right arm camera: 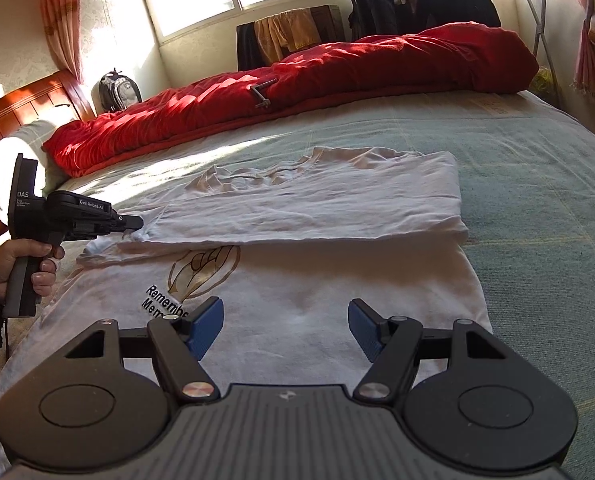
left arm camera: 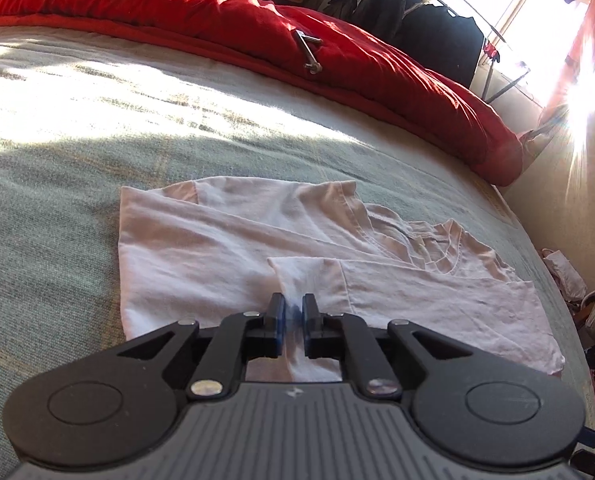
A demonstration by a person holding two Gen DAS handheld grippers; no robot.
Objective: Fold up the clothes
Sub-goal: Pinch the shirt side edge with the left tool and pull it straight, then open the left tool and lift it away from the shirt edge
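White cotton T-shirt (right arm camera: pixel 297 216), far side folded over, lies lengthwise left–right on the green bedspread (right arm camera: pixel 537 168). Left gripper (left arm camera: pixel 293 312) pinches its sleeve at the left end; right gripper (right arm camera: pixel 285 330) hovers wide open over the near half.

the t-shirt (right arm camera: pixel 305 208) lies on the bed (right arm camera: pixel 537 184), the quilt (right arm camera: pixel 297 92) bunched behind it.

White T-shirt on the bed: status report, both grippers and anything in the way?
Left gripper shut on sleeve of white T-shirt. Right gripper open, over the shirt front, holding nothing. Far side folded in. Red quilt well clear.
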